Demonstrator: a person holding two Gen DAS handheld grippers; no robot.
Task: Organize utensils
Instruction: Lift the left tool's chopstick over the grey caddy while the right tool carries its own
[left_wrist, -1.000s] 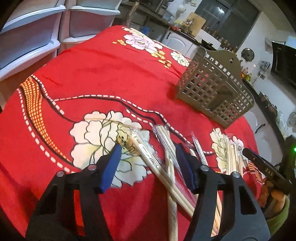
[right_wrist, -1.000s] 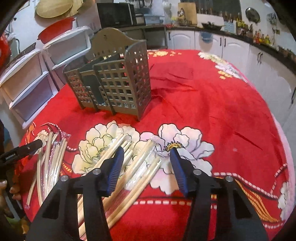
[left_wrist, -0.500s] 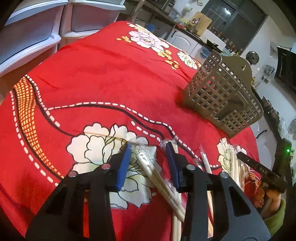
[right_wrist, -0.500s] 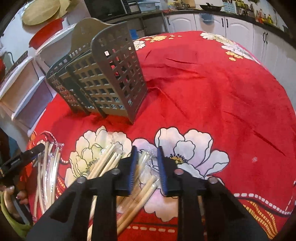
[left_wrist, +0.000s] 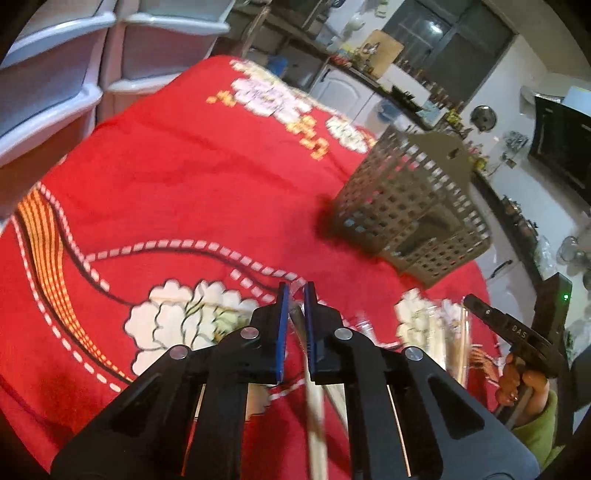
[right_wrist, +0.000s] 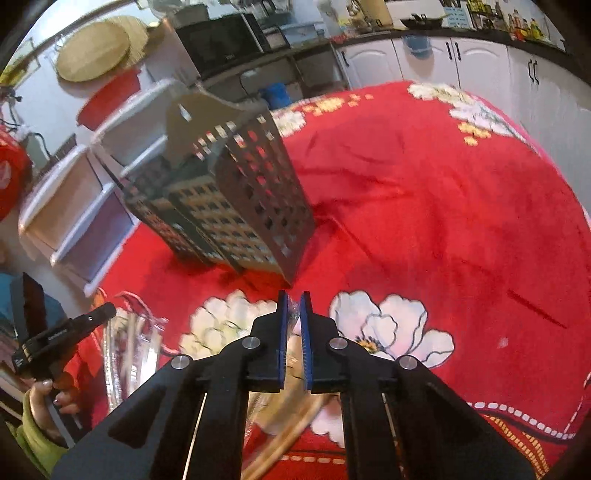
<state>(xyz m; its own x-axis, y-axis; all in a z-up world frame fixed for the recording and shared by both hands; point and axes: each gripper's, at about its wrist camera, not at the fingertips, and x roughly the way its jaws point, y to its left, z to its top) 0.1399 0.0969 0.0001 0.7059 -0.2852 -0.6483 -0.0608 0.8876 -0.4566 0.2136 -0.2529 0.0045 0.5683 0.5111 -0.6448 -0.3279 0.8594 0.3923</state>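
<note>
Both tools, left tool (left_wrist: 294, 295) and right tool (right_wrist: 291, 302), have clamped wrapped chopsticks (left_wrist: 314, 387); basket (right_wrist: 236, 206) looks empty, everything remains.

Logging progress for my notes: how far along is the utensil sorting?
Done: nothing shows in the grey caddy. In hand: the left gripper and right gripper are each shut on wrapped chopsticks. Left: dropping those in, plus the wrapped pairs on the tablecloth.
</note>
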